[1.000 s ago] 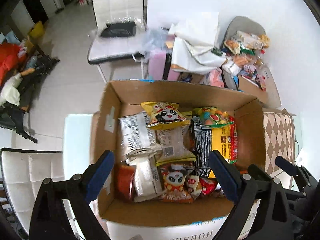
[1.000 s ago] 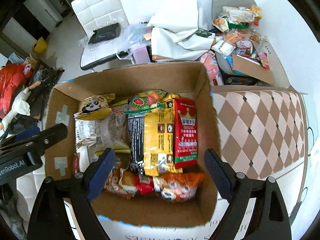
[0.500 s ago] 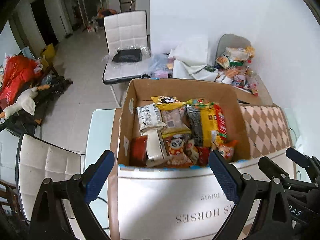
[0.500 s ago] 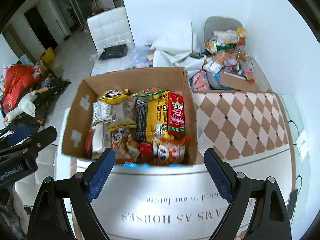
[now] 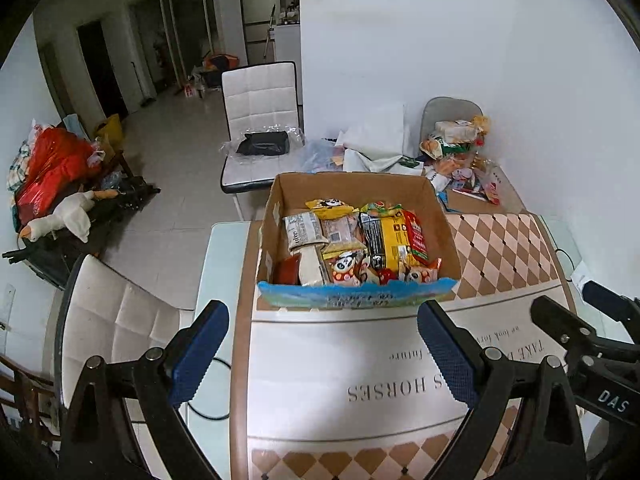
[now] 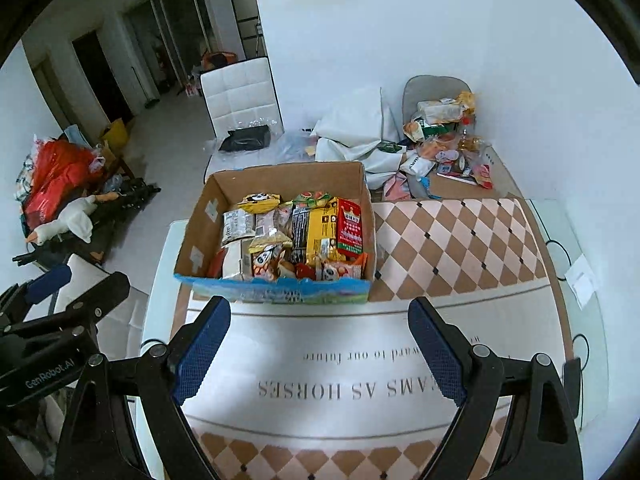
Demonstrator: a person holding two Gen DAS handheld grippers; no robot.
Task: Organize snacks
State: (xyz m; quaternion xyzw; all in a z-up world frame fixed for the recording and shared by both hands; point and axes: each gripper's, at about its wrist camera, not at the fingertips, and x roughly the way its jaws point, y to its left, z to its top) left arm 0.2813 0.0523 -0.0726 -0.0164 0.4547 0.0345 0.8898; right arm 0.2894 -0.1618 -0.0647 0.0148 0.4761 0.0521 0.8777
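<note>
The open brown cardboard box [image 5: 352,188] packed with colourful snack packets [image 5: 360,240] sits at twelve o'clock on the checked, lettered tablecloth [image 5: 360,380]. The left gripper [image 5: 320,344] and right gripper [image 6: 318,340] both hang spread wide and empty, well short of it.

Probably home: dining chair [image 5: 260,120], tablecloth [image 5: 360,380]

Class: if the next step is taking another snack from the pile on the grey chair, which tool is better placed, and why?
Probably the right tool: open, empty, nearer the snack pile beyond the box. The left tool sits farther away.
</note>
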